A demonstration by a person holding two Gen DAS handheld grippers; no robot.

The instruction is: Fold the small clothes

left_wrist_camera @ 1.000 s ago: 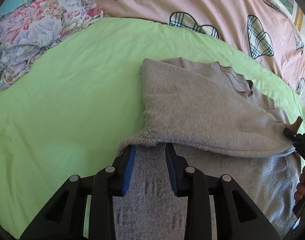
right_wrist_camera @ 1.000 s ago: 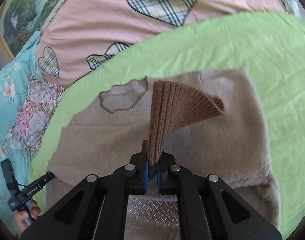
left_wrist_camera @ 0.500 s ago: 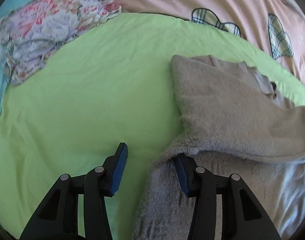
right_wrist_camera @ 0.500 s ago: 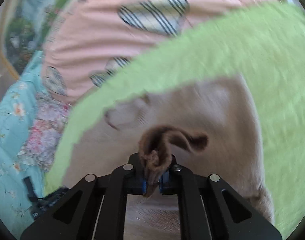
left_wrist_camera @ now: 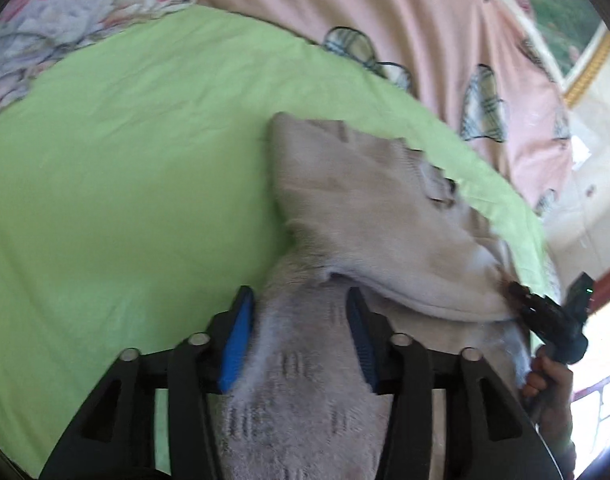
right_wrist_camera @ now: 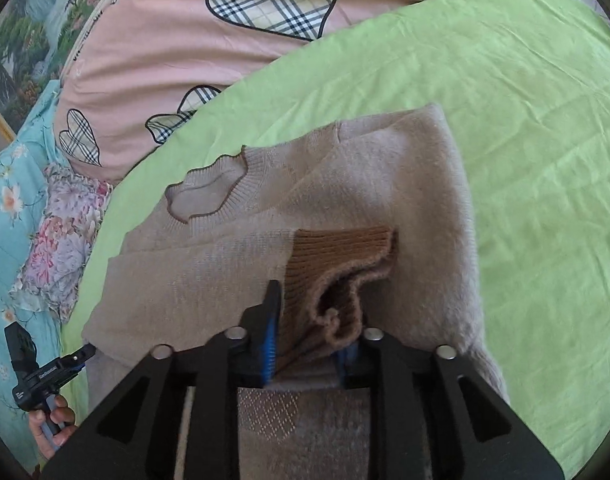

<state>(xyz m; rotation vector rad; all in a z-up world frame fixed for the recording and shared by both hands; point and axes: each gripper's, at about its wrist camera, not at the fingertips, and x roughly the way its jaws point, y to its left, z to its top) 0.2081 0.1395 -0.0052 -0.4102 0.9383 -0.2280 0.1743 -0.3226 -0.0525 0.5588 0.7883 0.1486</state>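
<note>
The beige sweater point(right_wrist_camera: 233, 280) is being folded on the green sheet point(right_wrist_camera: 525, 128). Its brown cuff point(right_wrist_camera: 337, 256) is being laid between the parted fingers of the right gripper point(right_wrist_camera: 311, 320); it should be smoothed flat. The left gripper point(left_wrist_camera: 301, 320) is being held apart over the hem. A pink heart-patterned quilt point(right_wrist_camera: 153, 40) is lying beyond.
</note>
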